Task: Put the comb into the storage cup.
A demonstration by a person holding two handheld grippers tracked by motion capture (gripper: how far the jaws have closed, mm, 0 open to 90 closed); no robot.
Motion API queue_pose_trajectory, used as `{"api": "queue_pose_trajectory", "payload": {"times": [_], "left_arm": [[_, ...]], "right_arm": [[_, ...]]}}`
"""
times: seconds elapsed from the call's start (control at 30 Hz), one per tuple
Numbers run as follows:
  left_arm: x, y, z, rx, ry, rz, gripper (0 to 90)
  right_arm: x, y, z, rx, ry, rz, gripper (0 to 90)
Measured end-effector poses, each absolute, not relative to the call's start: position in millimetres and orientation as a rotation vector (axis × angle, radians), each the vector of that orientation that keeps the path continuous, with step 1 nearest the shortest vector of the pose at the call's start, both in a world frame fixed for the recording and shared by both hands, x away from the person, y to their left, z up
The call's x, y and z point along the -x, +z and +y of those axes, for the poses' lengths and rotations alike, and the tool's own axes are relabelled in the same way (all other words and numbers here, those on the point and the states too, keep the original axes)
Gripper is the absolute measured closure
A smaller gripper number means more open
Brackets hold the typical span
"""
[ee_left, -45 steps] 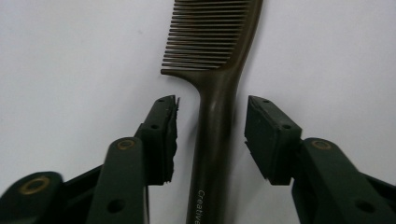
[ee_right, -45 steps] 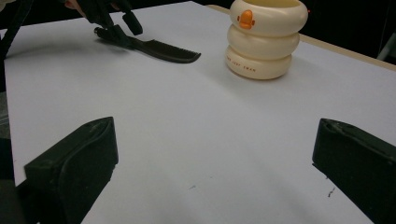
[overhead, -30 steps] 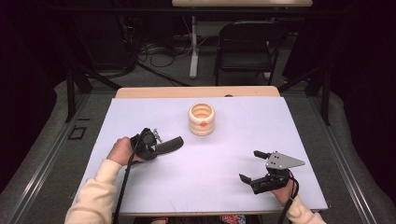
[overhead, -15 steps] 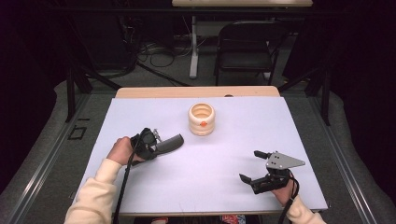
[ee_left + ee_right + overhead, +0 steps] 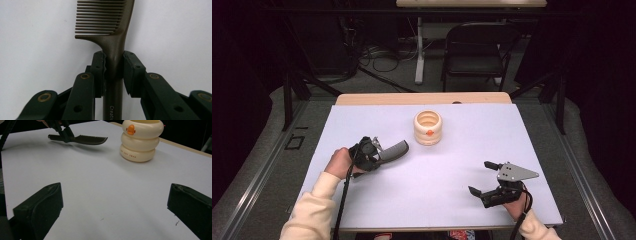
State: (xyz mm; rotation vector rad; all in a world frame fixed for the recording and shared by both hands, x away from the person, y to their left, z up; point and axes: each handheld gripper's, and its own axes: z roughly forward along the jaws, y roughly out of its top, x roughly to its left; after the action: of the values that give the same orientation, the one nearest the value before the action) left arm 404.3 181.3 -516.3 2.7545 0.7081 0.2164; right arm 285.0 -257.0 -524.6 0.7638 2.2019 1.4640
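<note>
Near left of white counter (image 5: 452,165): left hand-held gripper (image 5: 379,152) clenched on handle of dark plastic comb (image 5: 110,32), lifted, teeth toward cream ringed cup (image 5: 428,127). Scene unchanged from second ago; carry pending. Right hand-held gripper (image 5: 484,177) released, idle near right.

The left gripper (image 5: 384,155) is held in the left hand (image 5: 339,162), which is reached in from the lower left on a cream sleeve, the forearm lying obliquely over the tabletop. Its jaws are pointed to the right and are closed tightly, the pads pressed from both sides. The right gripper (image 5: 479,177) is held in the right hand (image 5: 517,205) near the lower right edge, pointed to the left, low. Its jaws are spread wide apart, with nothing between them.
</note>
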Motion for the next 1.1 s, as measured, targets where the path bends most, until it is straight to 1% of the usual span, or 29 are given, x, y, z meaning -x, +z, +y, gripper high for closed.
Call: {"api": "queue_pose_trajectory", "payload": {"times": [0.43, 0.67, 1.1], "left_arm": [[-398, -513, 186, -2.657, 0.193, 0.707, 72.5], [-396, -511, 187, -2.587, 0.227, 0.727, 72.4], [-394, -509, 187, -2.508, 0.246, 0.728, 72.4]], "right_arm": [[-285, -524, -257, -0.766, 1.461, 2.201, 0.0], [-285, -524, -257, -0.765, 1.461, 2.2, 0.0], [-285, -524, -257, -0.768, 1.463, 2.199, 0.0]]}}
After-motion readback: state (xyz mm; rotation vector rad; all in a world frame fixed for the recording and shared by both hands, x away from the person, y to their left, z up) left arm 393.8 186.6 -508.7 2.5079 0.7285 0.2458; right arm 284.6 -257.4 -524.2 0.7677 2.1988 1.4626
